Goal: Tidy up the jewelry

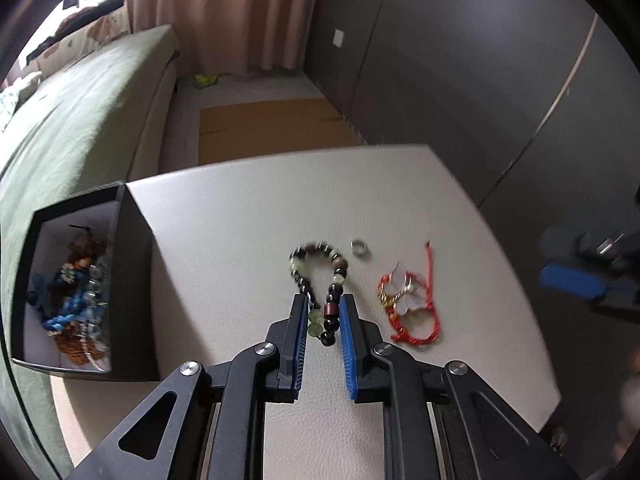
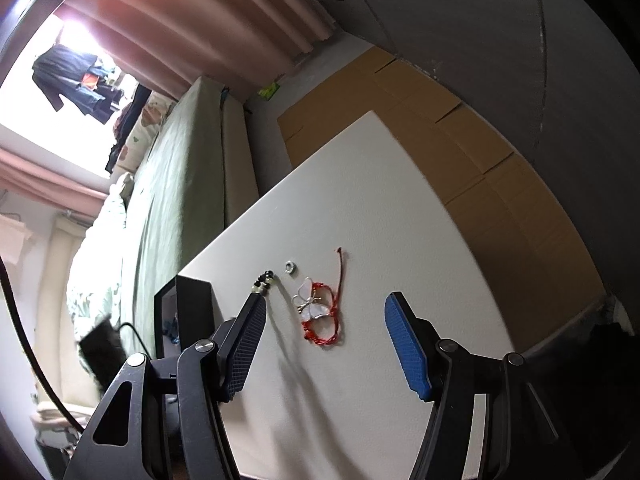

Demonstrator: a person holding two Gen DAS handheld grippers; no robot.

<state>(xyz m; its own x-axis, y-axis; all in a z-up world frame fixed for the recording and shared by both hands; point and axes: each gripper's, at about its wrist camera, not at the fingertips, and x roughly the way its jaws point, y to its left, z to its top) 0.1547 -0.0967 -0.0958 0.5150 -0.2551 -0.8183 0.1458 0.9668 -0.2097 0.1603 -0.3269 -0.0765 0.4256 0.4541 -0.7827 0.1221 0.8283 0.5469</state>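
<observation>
A bracelet of dark and pale green beads point(image 1: 340, 265) is caught at its near end between the blue pads of my left gripper point(image 1: 323, 300), which is shut on it. The rest of its loop stretches ahead over the white table point(image 1: 240, 216). A small silver ring point(image 1: 360, 249) and a red cord bracelet with a white butterfly point(image 1: 408, 308) lie just to the right. In the right wrist view my right gripper point(image 2: 325, 300) stands open above the table point(image 2: 400, 216), with the red bracelet point(image 2: 320, 314) ahead between its fingers. The ring point(image 2: 289, 267) and the beads point(image 2: 264, 280) lie beyond.
A black open box point(image 1: 132, 280) with several bracelets inside stands on the table's left edge, also seen at the left in the right wrist view point(image 2: 192, 312). A green bed point(image 1: 80, 112) lies beyond it. Brown cardboard point(image 2: 480, 160) covers the floor past the table.
</observation>
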